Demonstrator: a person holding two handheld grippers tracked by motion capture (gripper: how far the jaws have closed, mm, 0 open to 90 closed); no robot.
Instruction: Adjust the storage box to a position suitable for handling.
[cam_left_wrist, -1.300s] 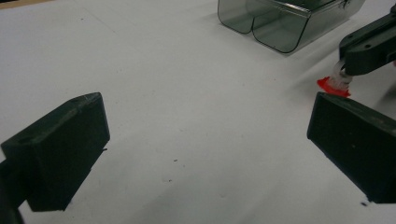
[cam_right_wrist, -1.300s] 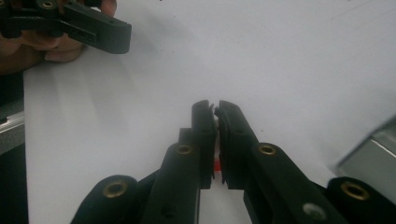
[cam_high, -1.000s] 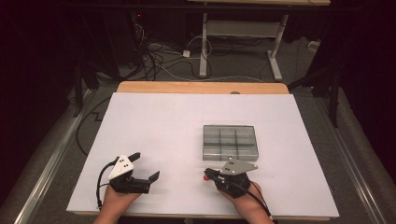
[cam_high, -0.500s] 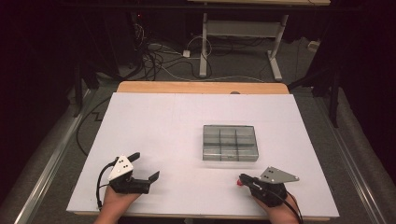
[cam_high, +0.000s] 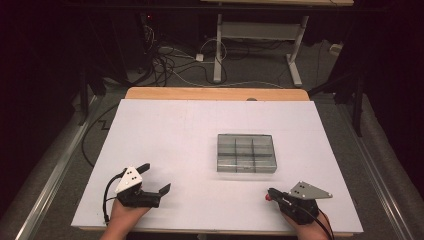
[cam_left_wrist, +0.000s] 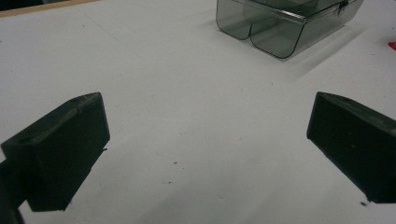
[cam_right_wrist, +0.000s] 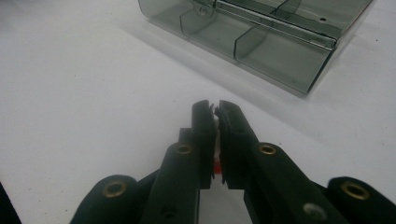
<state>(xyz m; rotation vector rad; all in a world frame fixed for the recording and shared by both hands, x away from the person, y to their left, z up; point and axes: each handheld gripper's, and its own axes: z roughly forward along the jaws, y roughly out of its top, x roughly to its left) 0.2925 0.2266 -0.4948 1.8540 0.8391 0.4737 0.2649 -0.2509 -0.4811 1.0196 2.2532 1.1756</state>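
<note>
Smoky grey plastic compartment box (cam_high: 246, 153) is sitting on the white counter (cam_high: 170, 135), right of centre, its lid looking closed. I'm holding the right gripper (cam_high: 270, 194) near the counter's front edge, just in front of the box's right corner and a bit apart from it. Its jaws are pinching nearly shut on a small red piece (cam_high: 268, 197); in the right gripper view a sliver of red (cam_right_wrist: 216, 164) is showing in the narrow gap between them, and I can't tell what the piece is. That view is looking across the box's near wall (cam_right_wrist: 261, 49) and its dividers. I'm keeping the left gripper (cam_high: 154, 178) at the front left of the counter, well apart from the box. Its jaws are standing wide open with nothing between them, bare counter showing below, the box (cam_left_wrist: 280, 23) lying off ahead to the right.
</note>
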